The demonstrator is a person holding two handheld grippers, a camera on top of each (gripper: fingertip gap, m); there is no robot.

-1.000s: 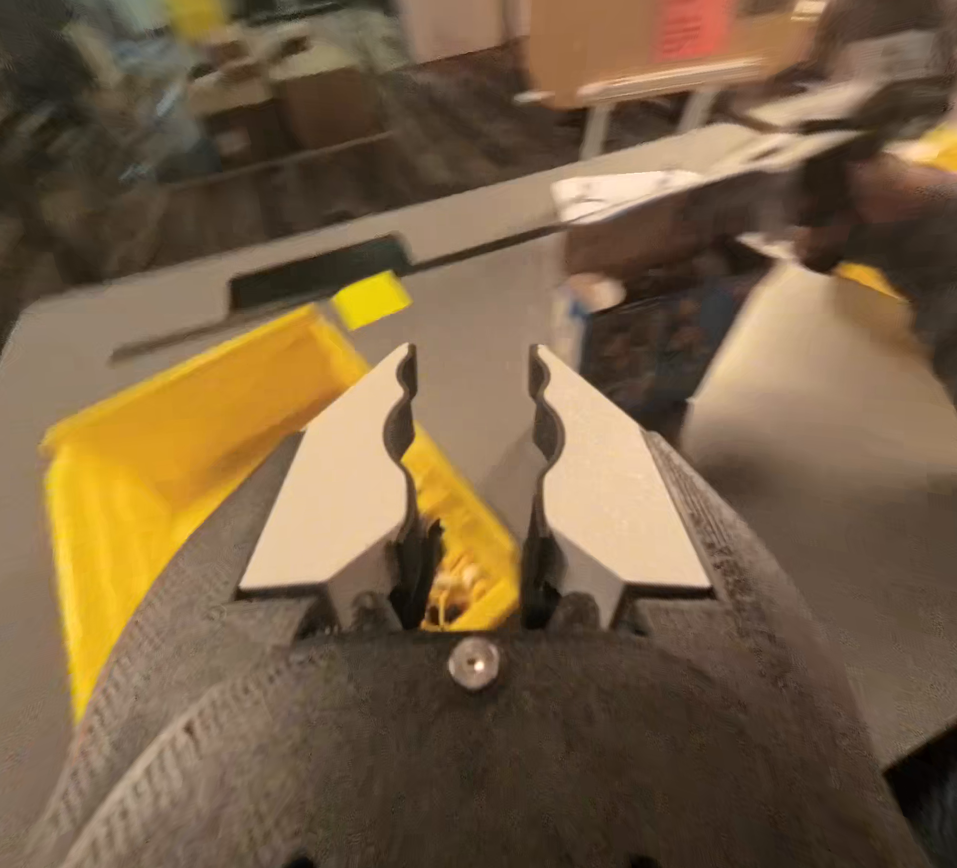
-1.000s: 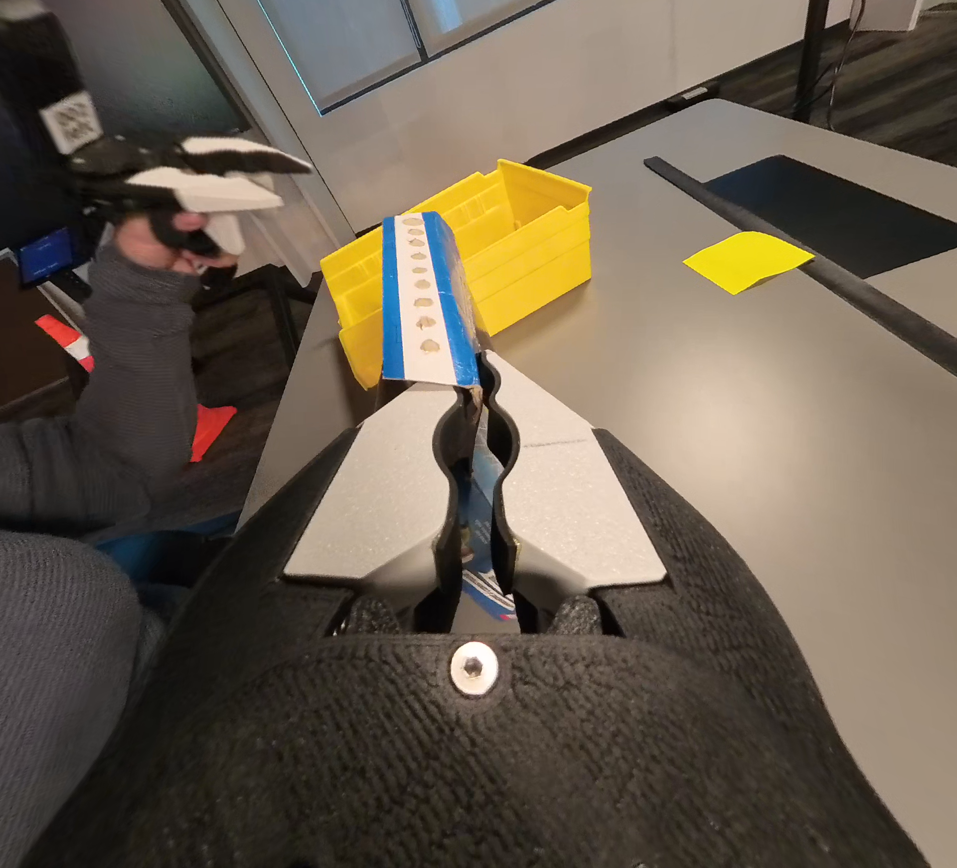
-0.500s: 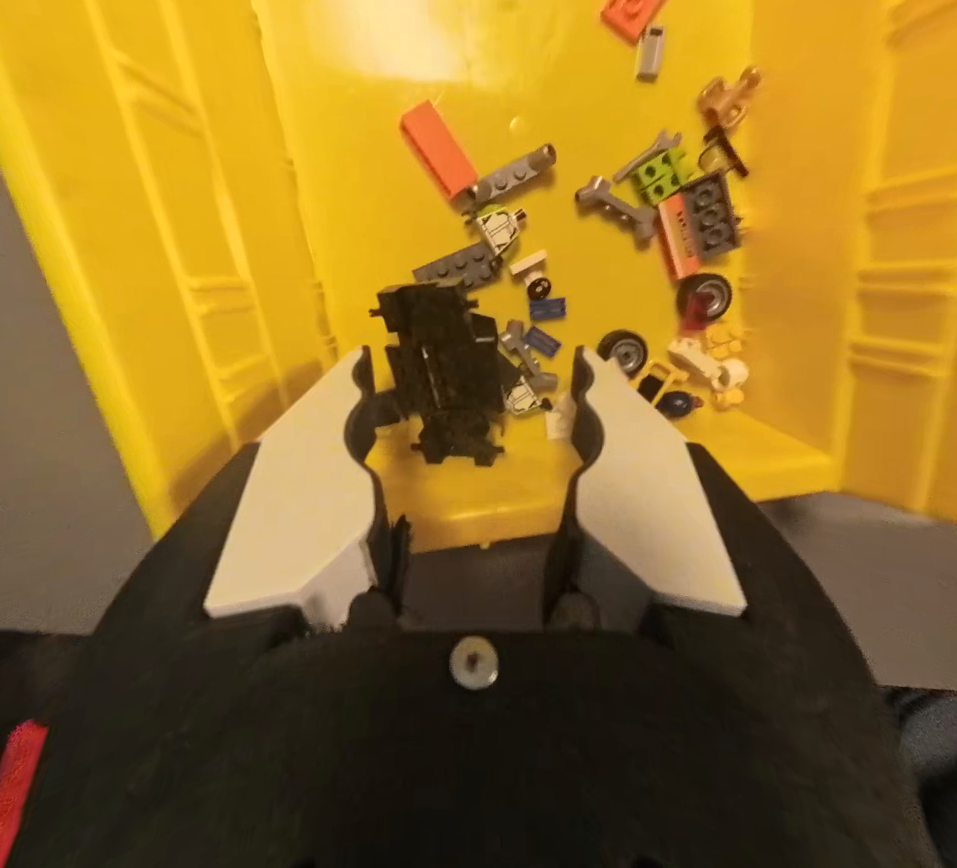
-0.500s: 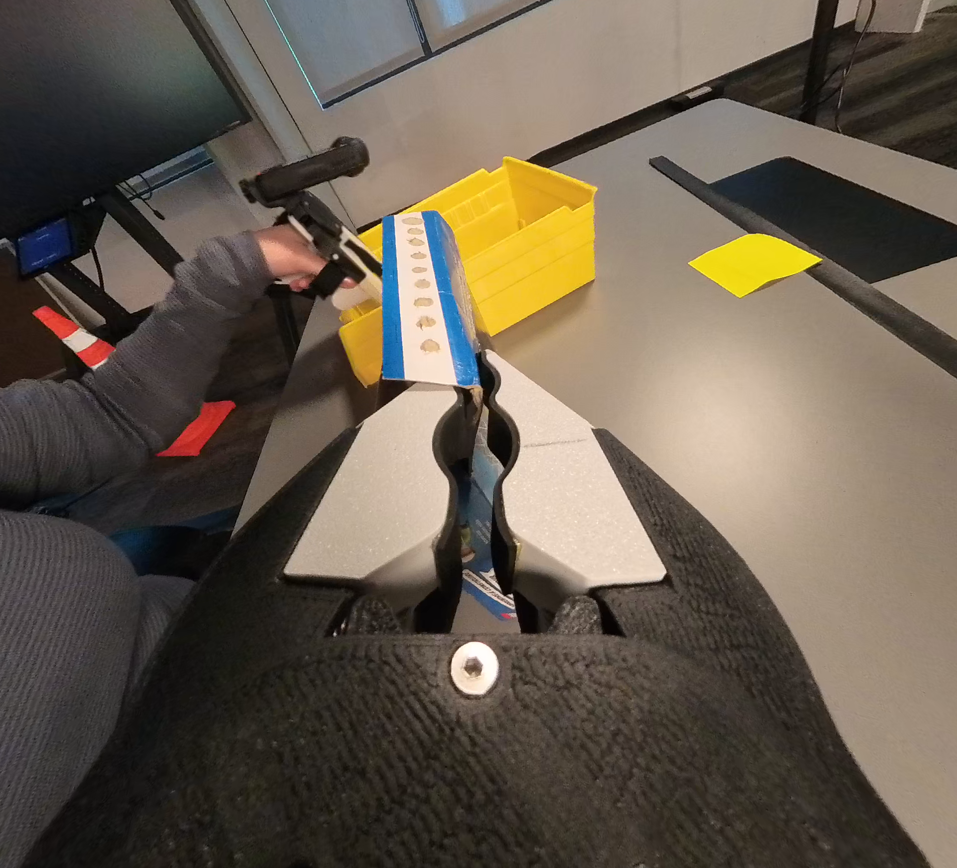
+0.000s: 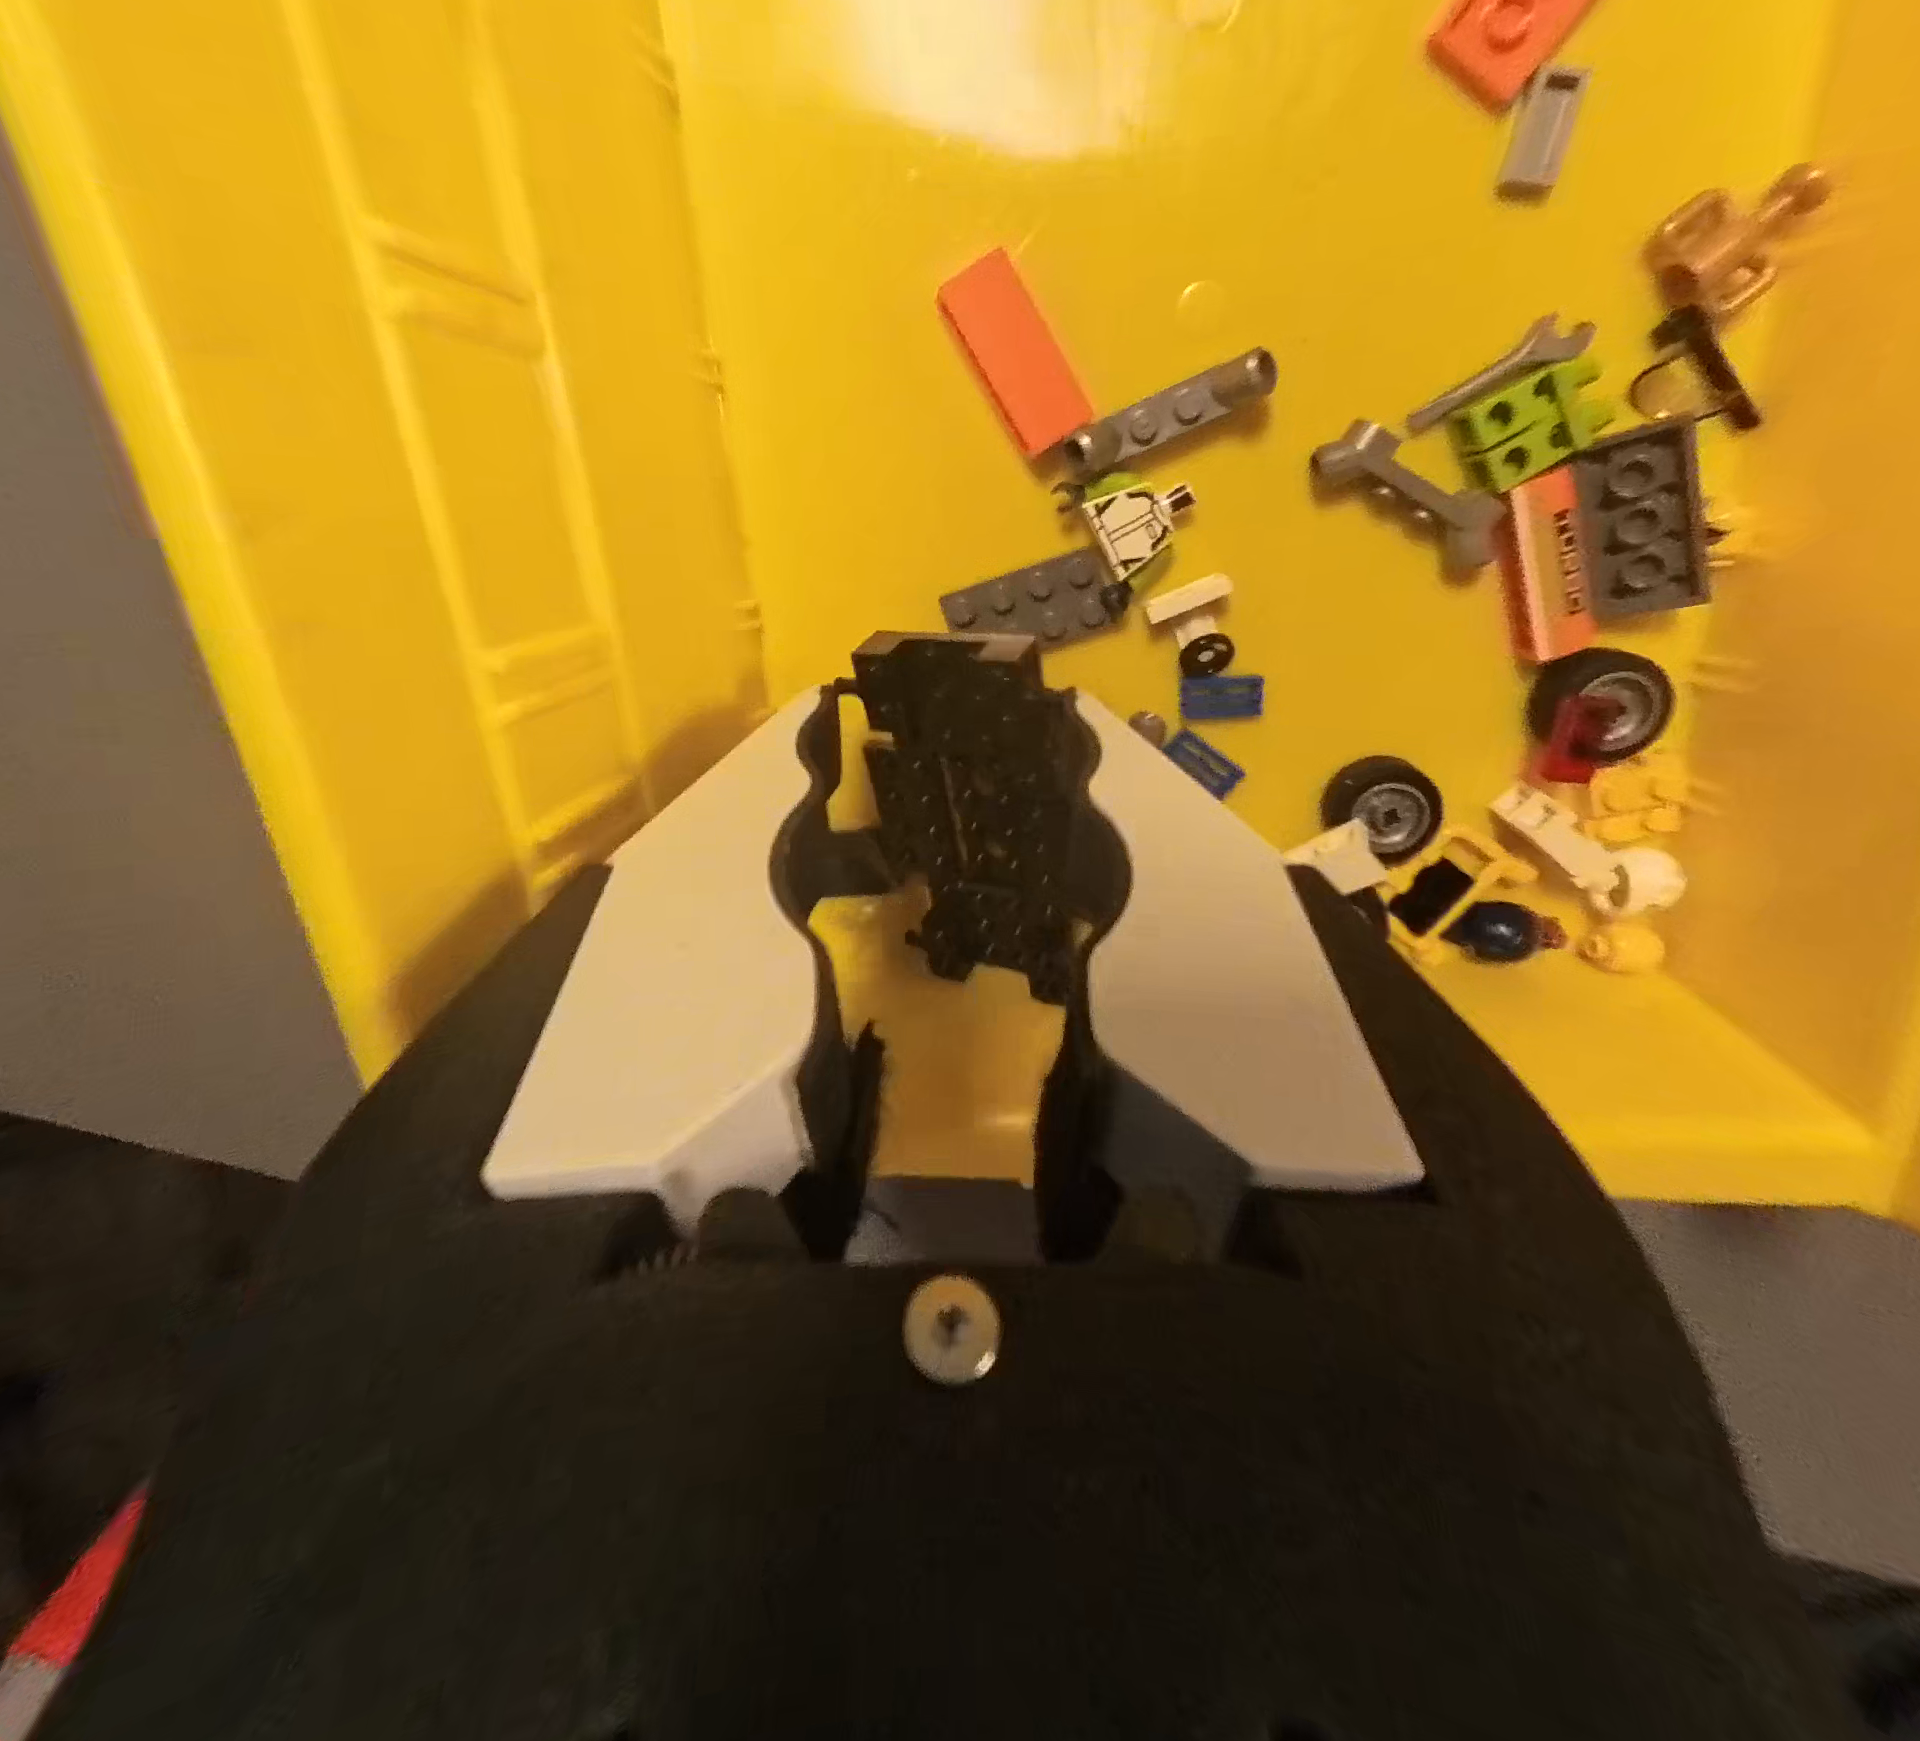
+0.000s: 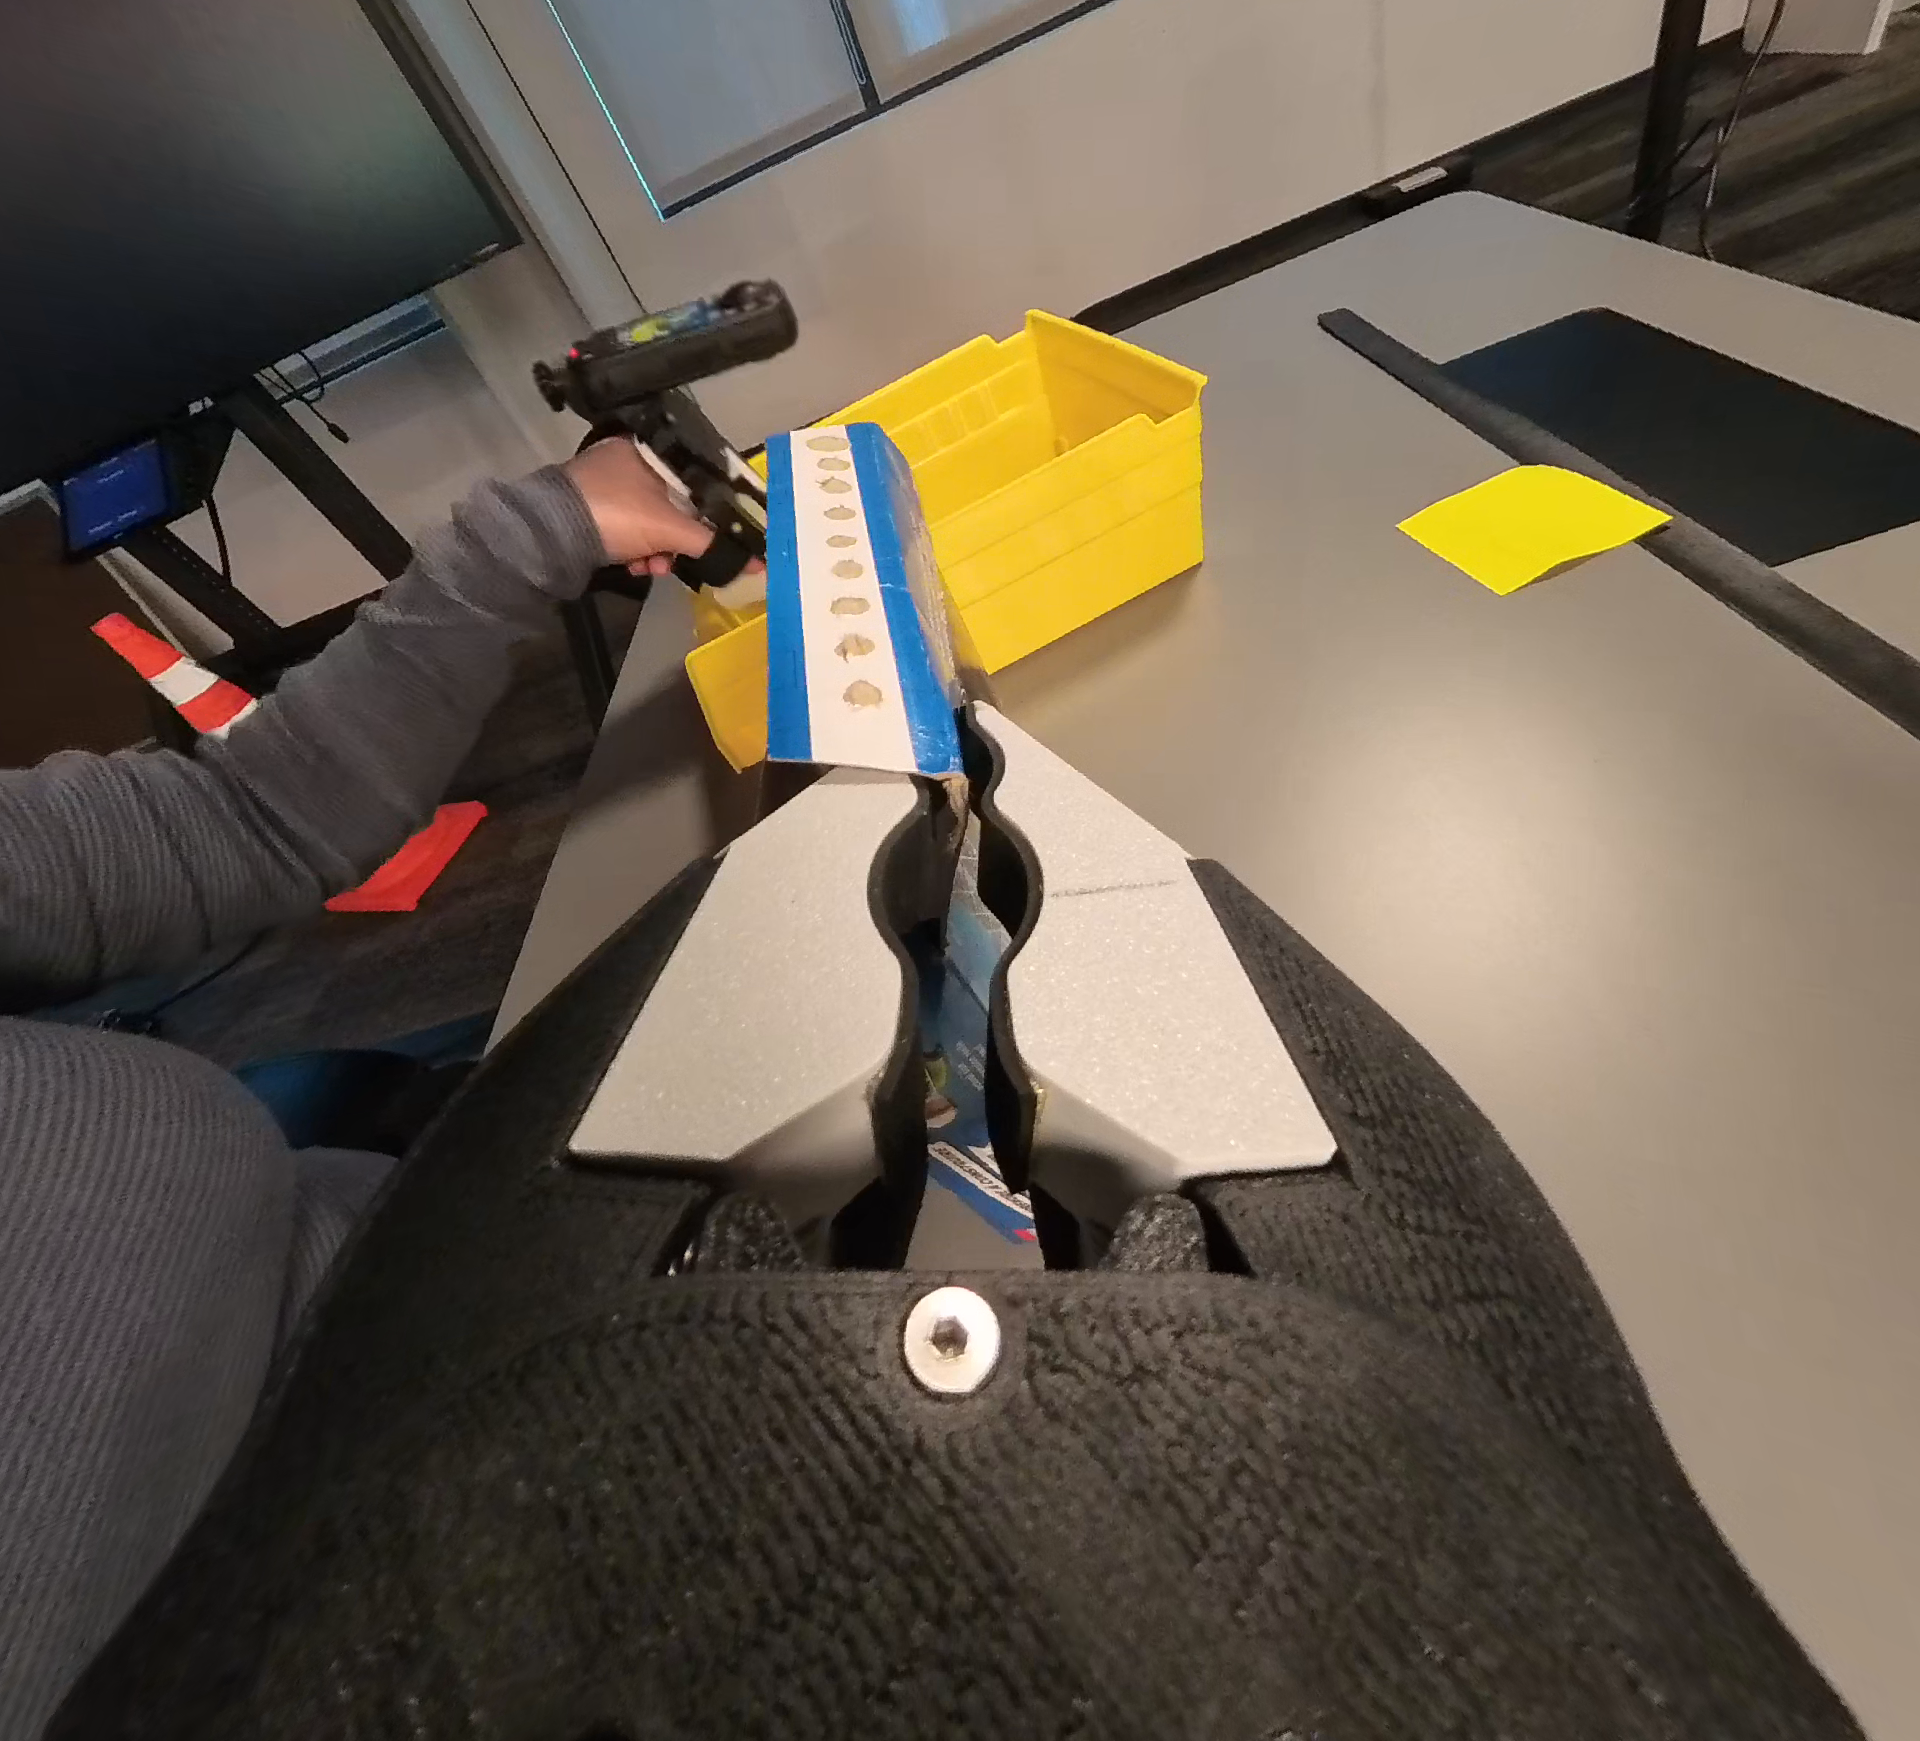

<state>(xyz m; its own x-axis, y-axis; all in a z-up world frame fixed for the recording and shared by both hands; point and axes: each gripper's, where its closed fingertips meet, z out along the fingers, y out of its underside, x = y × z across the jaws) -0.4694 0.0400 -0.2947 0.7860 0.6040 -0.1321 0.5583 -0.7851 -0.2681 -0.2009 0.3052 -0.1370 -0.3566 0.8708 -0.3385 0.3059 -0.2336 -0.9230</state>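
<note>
In the left wrist view my left gripper (image 5: 956,704) reaches down into a yellow bin (image 5: 468,341) and is shut on a black toy-brick assembly (image 5: 966,787), which fills the space between the two white fingers. Loose bricks lie on the bin floor to the right: an orange tile (image 5: 1013,361), a dark grey plate (image 5: 1029,605) and small wheels (image 5: 1382,803). In the right wrist view my right gripper (image 6: 961,735) is shut on the edge of a blue and white cardboard box (image 6: 847,590), held above the grey table (image 6: 1455,860). The same bin (image 6: 1091,496) stands behind the box.
A yellow paper square (image 6: 1527,522), a black strip (image 6: 1662,538) and a black mat (image 6: 1714,424) lie on the table's right. A large dark screen (image 6: 208,81) stands at the left, with an orange cone (image 6: 177,673) on the floor. A person's grey sleeve (image 6: 364,652) reaches towards the bin. The tips of one gripper are about 40 cm away from the tips of the other. My left gripper's tips are some 6 cm from the orange tile (image 5: 1013,361).
My left gripper swung down from above the table into the bin, opened wide around the black assembly, then closed on it. My right gripper has kept still with the box.
</note>
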